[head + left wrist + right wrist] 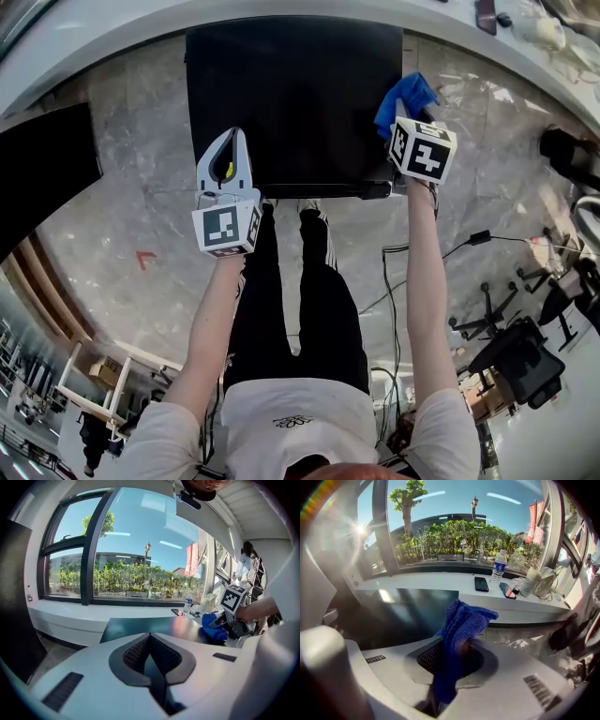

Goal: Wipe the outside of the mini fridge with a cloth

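The black mini fridge (295, 94) stands on the floor in front of me, and I see its top from above. My right gripper (401, 120) is at the fridge's right front corner, shut on a blue cloth (405, 96) that lies over the top's right edge. In the right gripper view the cloth (461, 625) bunches up between the jaws above the fridge top (408, 611). My left gripper (225, 133) hovers over the fridge's left front corner, shut with nothing in it. In the left gripper view, past the gripper's (150, 637) closed jaws, are the fridge top (154, 625) and the cloth (213, 629).
Behind the fridge a white window sill (440, 581) carries a phone (481, 583) and a water bottle (499, 564). A dark cabinet (42, 169) stands at the left. Cables (394, 272) and an office chair (520, 361) are on the marble floor to the right.
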Motion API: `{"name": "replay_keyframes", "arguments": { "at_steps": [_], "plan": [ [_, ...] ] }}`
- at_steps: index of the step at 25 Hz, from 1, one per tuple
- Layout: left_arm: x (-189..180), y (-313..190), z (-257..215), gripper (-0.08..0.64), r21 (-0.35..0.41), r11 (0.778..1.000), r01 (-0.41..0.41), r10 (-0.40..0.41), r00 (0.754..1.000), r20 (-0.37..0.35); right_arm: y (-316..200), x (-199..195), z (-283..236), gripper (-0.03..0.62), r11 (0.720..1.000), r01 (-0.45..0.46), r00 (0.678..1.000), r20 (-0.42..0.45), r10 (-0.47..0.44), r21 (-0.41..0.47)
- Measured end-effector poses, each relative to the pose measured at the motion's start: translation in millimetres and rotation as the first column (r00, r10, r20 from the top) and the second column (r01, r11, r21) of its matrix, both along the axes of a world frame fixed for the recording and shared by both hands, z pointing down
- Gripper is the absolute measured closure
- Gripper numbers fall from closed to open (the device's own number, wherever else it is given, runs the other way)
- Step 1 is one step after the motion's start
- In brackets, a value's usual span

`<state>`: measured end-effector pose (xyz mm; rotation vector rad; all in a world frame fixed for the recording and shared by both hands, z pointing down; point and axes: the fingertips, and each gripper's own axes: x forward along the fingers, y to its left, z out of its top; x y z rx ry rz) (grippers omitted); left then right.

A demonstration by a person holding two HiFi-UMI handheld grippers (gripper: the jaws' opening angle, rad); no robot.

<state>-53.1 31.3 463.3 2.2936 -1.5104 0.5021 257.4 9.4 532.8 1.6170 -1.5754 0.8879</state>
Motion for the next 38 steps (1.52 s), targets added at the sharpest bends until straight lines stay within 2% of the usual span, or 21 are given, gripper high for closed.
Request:
{"name": "replay_keyframes", "arguments": {
  "at_steps": [6,9,11,14,16,17,20,22,24,25,31,34,38],
  "plan": [
    [-26,6,-3,0.555,-0.006,0.999,0.037,-0.037,0.999,0.004,2,20,3,0.512,0.998,-0.061,0.997,-0.04,0.06,-0.009],
    [-38,8,-7,0.555,0.0,0.999,0.044,-0.044,0.999,0.008,5,25,-9,0.512,0.992,-0.123,0.992,0.0,0.123,0.016],
    [-47,6,-9,0.555,0.005,0.999,0.052,-0.052,0.998,0.017,2,1,-32,0.512,0.992,-0.108,0.992,0.079,0.102,0.072],
    [-69,7,-12,0.555,0.006,0.995,0.104,-0.104,0.994,0.029,-3,-69,-66,0.512,0.986,0.012,0.977,0.207,-0.047,0.167],
    [-85,7,-19,0.555,0.015,0.989,0.144,-0.144,0.989,0.024,-2,-125,-85,0.512,0.976,0.082,0.941,0.308,-0.143,0.201],
    [-92,6,-22,0.555,0.023,0.987,0.157,-0.157,0.987,0.023,-1,-156,-93,0.512,0.972,0.107,0.912,0.368,-0.181,0.211],
    [-110,1,-34,0.555,0.052,0.984,0.173,-0.175,0.984,0.032,2,-248,-109,0.512,0.958,0.176,0.802,0.531,-0.274,0.228],
    [-121,-2,-39,0.555,0.06,0.98,0.189,-0.191,0.981,0.036,3,-303,-106,0.512,0.948,0.231,0.731,0.604,-0.317,0.218],
    [-130,-4,-41,0.555,0.066,0.976,0.208,-0.21,0.977,0.031,2,-345,-91,0.512,0.941,0.28,0.692,0.64,-0.334,0.188],
    [-132,-6,-41,0.555,0.071,0.975,0.211,-0.214,0.976,0.029,0,-360,-80,0.512,0.938,0.302,0.69,0.64,-0.337,0.169],
    [-137,-10,-33,0.555,0.075,0.977,0.201,-0.204,0.978,0.037,-9,-415,-22,0.512,0.907,0.416,0.724,0.582,-0.371,0.06],
    [-137,-10,-30,0.555,0.063,0.978,0.2,-0.203,0.979,0.037,-12,-423,-2,0.512,0.881,0.472,0.756,0.504,-0.418,0.022],
    [-133,-8,-26,0.555,0.054,0.98,0.19,-0.193,0.98,0.04,-13,-421,0,0.512,0.872,0.49,0.764,0.474,-0.438,0.016]
  ]
}}
